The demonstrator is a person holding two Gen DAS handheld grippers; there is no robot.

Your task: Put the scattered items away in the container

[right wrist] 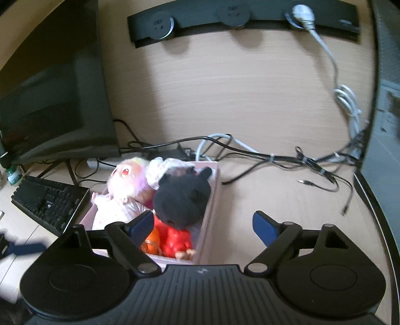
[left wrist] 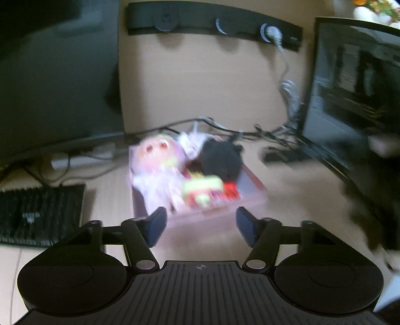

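A pink box (right wrist: 212,197) stands on the wooden desk, packed with toys. Inside lie a doll with pale pink hair (right wrist: 127,180), a black plush (right wrist: 182,197) and a red-dressed doll (right wrist: 175,240). My right gripper (right wrist: 203,226) hangs open just above the box's near end, its left finger over the toys and its right finger past the box wall. The left wrist view is blurred: the same box (left wrist: 252,182), the doll (left wrist: 155,160), the black plush (left wrist: 221,160) and a yellow-and-red toy (left wrist: 202,190). My left gripper (left wrist: 201,225) stands open in front of the box, holding nothing.
A black keyboard (right wrist: 50,202) lies left of the box under a dark monitor (right wrist: 55,105). Tangled cables (right wrist: 250,150) run behind the box. A second screen (left wrist: 355,87) stands at the right, and a black socket strip (right wrist: 237,20) is on the back panel.
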